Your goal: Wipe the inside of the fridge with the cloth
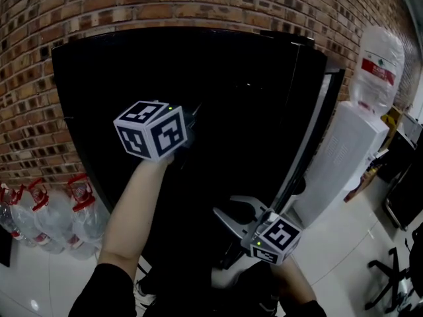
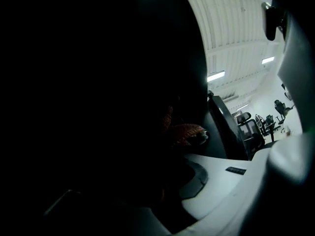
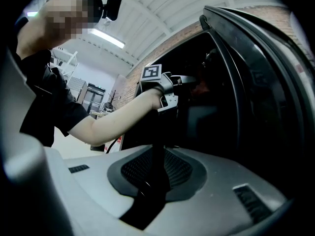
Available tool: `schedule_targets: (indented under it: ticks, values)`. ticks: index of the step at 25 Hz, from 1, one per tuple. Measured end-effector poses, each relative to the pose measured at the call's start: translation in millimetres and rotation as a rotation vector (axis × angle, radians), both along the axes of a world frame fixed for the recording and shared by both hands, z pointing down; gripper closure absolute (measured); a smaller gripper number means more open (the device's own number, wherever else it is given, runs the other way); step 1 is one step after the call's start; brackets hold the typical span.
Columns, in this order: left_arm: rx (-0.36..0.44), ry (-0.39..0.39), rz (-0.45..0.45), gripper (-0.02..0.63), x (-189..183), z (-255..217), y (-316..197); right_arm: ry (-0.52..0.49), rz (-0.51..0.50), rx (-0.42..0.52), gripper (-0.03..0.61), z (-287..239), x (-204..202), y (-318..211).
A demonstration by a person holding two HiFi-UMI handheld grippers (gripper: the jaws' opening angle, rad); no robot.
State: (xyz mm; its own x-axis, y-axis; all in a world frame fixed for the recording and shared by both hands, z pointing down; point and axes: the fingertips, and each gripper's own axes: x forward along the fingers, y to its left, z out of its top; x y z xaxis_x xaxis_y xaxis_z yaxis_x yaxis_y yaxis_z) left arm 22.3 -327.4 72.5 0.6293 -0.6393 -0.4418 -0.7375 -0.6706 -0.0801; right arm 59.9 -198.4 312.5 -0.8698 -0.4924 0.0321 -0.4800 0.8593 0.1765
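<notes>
Nearest to the person, low in the head view, the right gripper (image 1: 238, 216) sits just in front of the bottom of the open fridge (image 1: 251, 91), close to the lower edge of its door (image 1: 310, 144). In its own view its fingers are together with nothing between them, and they aim up across the opening towards the other arm. The person's bare left forearm (image 1: 132, 210) rises from a dark sleeve at the bottom edge of the head view and reaches into the fridge. It carries the left gripper (image 1: 188, 123), whose marker cube stands out white against the black interior, in the upper part of the opening and nearer the fridge's left edge than the door. Its fingers are clamped on the cloth (image 2: 186, 132), a reddish-brown knitted bunch that sticks out past their tips into the dark cavity. The interior is too dark to tell whether the cloth touches a wall or a shelf. The door is swung open on the fridge's right side. Beyond it stands a white water dispenser (image 1: 350, 157) with an upturned bottle (image 1: 378, 65) on top. Left of the fridge, clear water jugs (image 1: 53, 216) with red handles stand on the pale floor (image 1: 344, 256). A brick wall (image 1: 198, 5) runs behind everything.
</notes>
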Motion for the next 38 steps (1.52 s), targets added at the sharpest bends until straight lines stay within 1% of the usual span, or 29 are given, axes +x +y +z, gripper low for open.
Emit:
schedule_targets:
  ticks: [2, 5, 11, 15, 18, 20, 24, 26, 31, 36, 38]
  values:
    - [-0.019, 0.000, -0.019, 0.540, -3, 3, -20, 0.000, 0.000, -0.003, 0.506, 0, -1, -2]
    - [-0.019, -0.016, -0.056, 0.540, -3, 1, -45, 0.016, -0.006, 0.003, 0.506, 1, -6, -6]
    - [-0.024, -0.017, -0.128, 0.541, -15, -7, -87, 0.030, -0.010, 0.009, 0.506, 5, -10, -15]
    - [-0.034, 0.000, -0.156, 0.541, -25, -6, -110, 0.038, -0.019, 0.000, 0.506, 10, -14, -18]
    - [-0.046, -0.018, -0.178, 0.541, -24, 0, -127, 0.045, -0.029, -0.007, 0.506, 15, -16, -19]
    - [-0.045, -0.016, -0.162, 0.541, -19, 4, -137, 0.050, -0.036, -0.015, 0.506, 19, -18, -18]
    - [-0.046, 0.053, -0.068, 0.541, -12, 6, -152, 0.050, -0.048, -0.012, 0.506, 22, -19, -18]
    - [-0.058, 0.066, -0.047, 0.541, -8, 8, -159, 0.047, -0.048, -0.014, 0.506, 23, -18, -17]
    - [-0.055, -0.005, -0.078, 0.541, 6, 6, -174, 0.045, -0.041, -0.016, 0.506, 22, -16, -17]
    - [-0.042, -0.005, -0.106, 0.543, 8, 3, -185, 0.046, -0.033, -0.025, 0.506, 24, -16, -17]
    - [-0.032, -0.017, -0.126, 0.545, 8, 2, -185, 0.046, -0.033, -0.027, 0.506, 26, -17, -17]
